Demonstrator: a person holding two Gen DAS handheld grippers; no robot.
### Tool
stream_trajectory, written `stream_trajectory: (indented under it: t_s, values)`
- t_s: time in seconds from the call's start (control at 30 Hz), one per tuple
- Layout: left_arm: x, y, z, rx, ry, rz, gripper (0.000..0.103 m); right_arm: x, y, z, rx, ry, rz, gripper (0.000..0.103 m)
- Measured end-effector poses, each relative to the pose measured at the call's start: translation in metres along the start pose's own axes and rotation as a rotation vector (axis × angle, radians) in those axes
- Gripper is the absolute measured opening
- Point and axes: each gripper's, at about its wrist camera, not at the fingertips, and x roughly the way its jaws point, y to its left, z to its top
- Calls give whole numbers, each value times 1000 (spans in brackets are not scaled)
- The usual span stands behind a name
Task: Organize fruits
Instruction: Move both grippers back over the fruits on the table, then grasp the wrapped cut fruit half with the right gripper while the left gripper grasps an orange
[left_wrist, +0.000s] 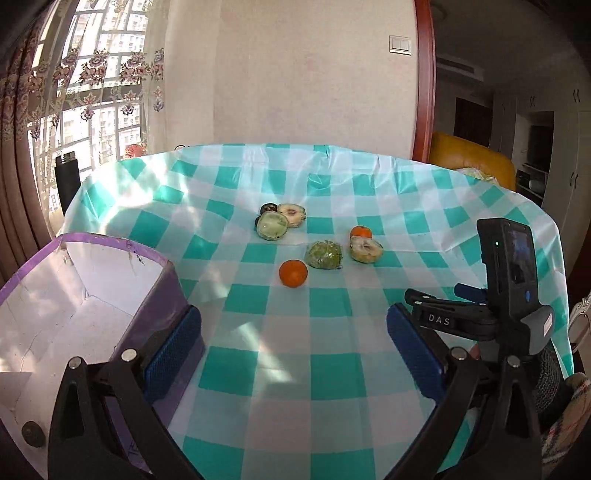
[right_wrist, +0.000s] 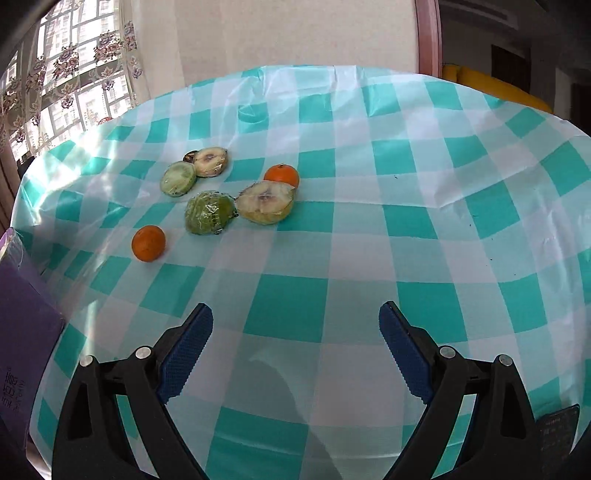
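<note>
Fruits lie on a teal-and-white checked tablecloth (left_wrist: 295, 350). A near orange (left_wrist: 293, 273) (right_wrist: 148, 243), a wrapped green fruit (left_wrist: 324, 254) (right_wrist: 208, 217), a cut pale half (left_wrist: 365, 249) (right_wrist: 265, 202) and a far orange (left_wrist: 361, 232) (right_wrist: 282, 174) sit mid-table. Behind them lie a green cut half (left_wrist: 272, 225) (right_wrist: 178, 178), a pale cut half (left_wrist: 291, 214) (right_wrist: 210, 161) and a small dark fruit (left_wrist: 268, 208). My left gripper (left_wrist: 293, 332) is open and empty beside a purple box (left_wrist: 110, 280). My right gripper (right_wrist: 295, 332) is open and empty, well short of the fruits.
The purple box has a white inside and holds a small dark round object (left_wrist: 33, 434); its side shows in the right wrist view (right_wrist: 22, 332). The right gripper's body and camera (left_wrist: 509, 280) stand at right. A yellow sofa (left_wrist: 472, 162) lies behind the table.
</note>
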Motion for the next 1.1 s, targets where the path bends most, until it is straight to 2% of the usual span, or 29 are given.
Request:
stream_trajectory:
  t_s: [0.13,0.27,0.37,0.47,0.57,0.8,0.9,0.93,1.1]
  values:
    - [85,-10,0,-13,99,13,101,19,-7,14,29,16,-2,88]
    - [135,6,-2,-113,213,-29,101,42,13,30,-27,50,22,87]
    - [136,23,0,-210,170,-61,101,58,30,44,-53,61,46,87]
    - [142,30,-1,-247,201,-110,101,79,40,57,-43,92,41,80]
    - [144,29,0,-235,210,-138,101,94,48,69,-37,102,33,77]
    - [142,22,-1,-209,202,-134,101,120,60,88,-34,135,2,74]
    - [143,23,-2,-216,211,-129,101,121,59,88,-29,131,11,67]
    - [144,23,-1,-215,219,-128,101,120,57,88,-16,122,10,59]
    - [153,23,1,-222,250,-121,101,111,25,82,163,81,110,58]
